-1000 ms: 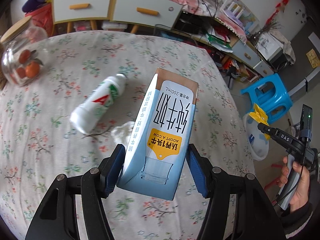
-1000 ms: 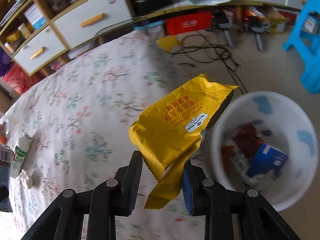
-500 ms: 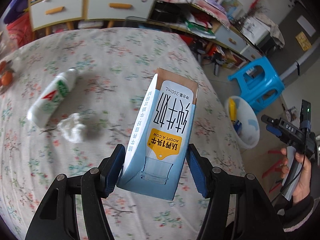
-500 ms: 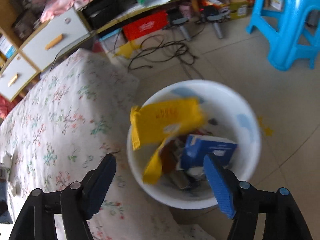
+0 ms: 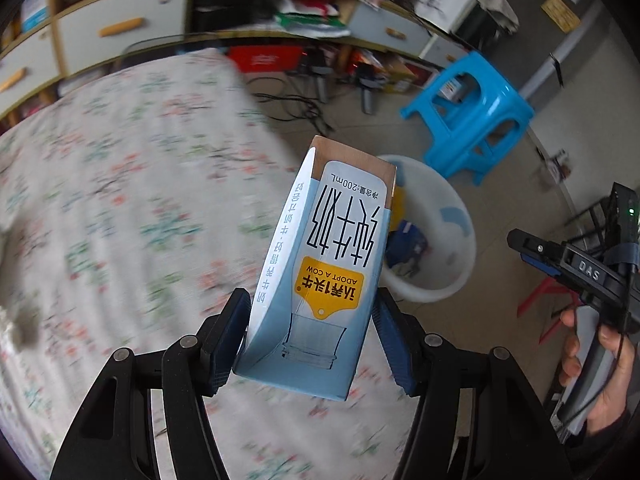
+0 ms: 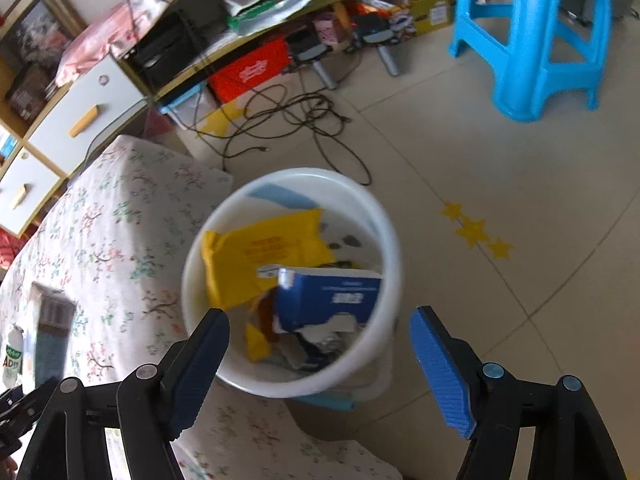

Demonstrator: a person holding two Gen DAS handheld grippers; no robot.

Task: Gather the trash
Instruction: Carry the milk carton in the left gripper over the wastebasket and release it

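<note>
Milk carton (image 5: 320, 272): clamped upright in the left gripper (image 5: 308, 340), over the table edge. White bin (image 5: 444, 240) on the floor just beyond and to the right. Right gripper (image 6: 320, 360): jaws just opened, empty, above the bin (image 6: 384, 216); yellow wrapper (image 6: 256, 252) inside.

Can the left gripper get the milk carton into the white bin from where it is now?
Probably yes. The left gripper holds the milk carton above the table edge, with the white bin just beyond on the floor. The bin's mouth is open, and the right gripper stands off to the side.
</note>
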